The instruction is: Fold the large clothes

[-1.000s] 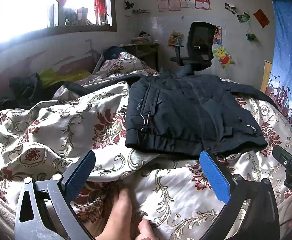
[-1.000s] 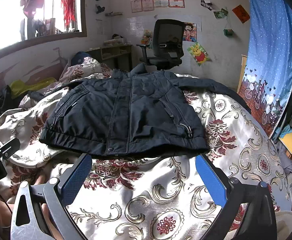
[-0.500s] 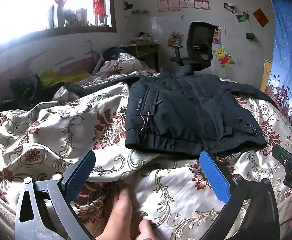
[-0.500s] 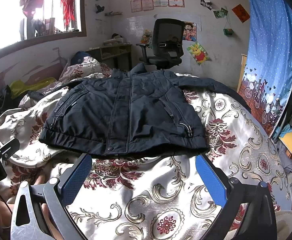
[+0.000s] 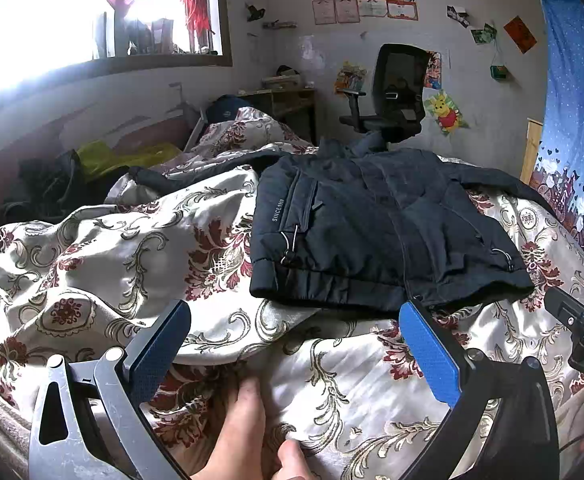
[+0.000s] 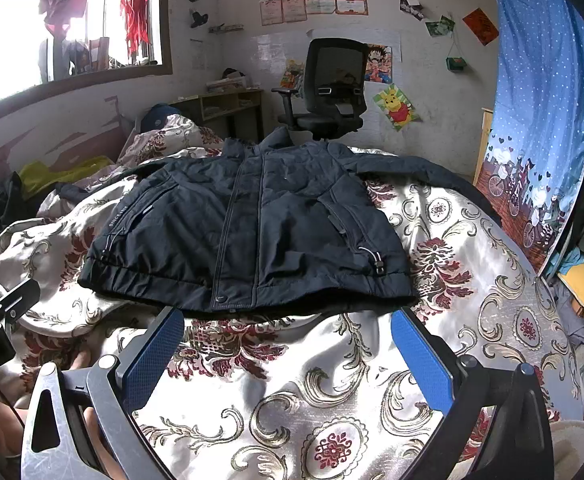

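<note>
Two hand-held grippers hover low over the near end of the bed, both with their blue-padded fingers spread wide and gripping nothing. The left hand-held gripper (image 5: pixel 294 338) hangs above the rumpled cream satin bedspread with dark red flowers and scrolls (image 5: pixel 103 256), short of the garment's hem; bare toes of the person's foot (image 5: pixel 243 436) show on the cloth between its fingers (close to the camera). The right hand-held gripper (image 6: pixel 287 346) sits just before the middle of the hem, apart from it.

The dark navy padded zip-front jacket (image 6: pixel 251 224) lies flat and face up on the bedspread, zipped closed, collar toward the far wall, its sleeves stretched out to either side. White lettering runs along its left-hand pocket seam. Beyond the bed stands a black mesh office chair (image 6: pixel 328 92) against the poster-covered wall, and a blue star-patterned curtain (image 6: pixel 540 92) hangs at the right.
</note>
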### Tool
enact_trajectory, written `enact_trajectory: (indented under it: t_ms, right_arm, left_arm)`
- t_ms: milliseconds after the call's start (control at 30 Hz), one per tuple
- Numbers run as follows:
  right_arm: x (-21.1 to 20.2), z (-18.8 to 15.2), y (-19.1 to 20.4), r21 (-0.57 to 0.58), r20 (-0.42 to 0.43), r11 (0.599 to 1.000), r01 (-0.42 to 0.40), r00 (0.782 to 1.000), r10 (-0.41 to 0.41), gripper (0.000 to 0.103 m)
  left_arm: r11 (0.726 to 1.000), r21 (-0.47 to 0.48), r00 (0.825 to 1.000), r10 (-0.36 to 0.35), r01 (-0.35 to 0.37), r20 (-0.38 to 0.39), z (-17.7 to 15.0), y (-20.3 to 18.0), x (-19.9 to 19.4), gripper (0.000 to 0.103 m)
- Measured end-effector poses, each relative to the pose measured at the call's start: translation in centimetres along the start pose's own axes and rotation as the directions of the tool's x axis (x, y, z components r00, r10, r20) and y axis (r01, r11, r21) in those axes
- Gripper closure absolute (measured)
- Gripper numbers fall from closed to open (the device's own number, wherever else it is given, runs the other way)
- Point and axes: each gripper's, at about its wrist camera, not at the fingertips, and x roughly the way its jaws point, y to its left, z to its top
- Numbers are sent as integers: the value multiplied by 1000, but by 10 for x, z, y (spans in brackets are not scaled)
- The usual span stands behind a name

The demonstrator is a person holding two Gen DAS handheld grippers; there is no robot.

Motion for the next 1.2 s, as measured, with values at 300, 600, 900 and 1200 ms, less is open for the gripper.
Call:
enact_trajectory:
  t_ms: [300, 600, 900, 1200]
  right_arm:
    - [0, 0, 0, 1, 0, 1000, 0, 1000, 0, 0]
    - [0, 0, -1, 1, 0, 1000, 0, 1000, 0, 0]
    - [0, 0, 0, 2, 1, 1000, 0, 1000, 0, 0]
    - [0, 0, 0, 2, 0, 1000, 0, 1000, 0, 0]
  left_arm:
    - [1000, -1, 1000, 2, -2, 3, 1, 0, -1, 1]
    - [1000, 2, 1000, 3, -3, 4, 0, 0, -2, 1]
    - [1000, 4, 1000, 4, -4, 5, 1, -1, -2, 1]
    - [1000, 4, 1000, 4, -4, 5, 1, 0, -2, 1]
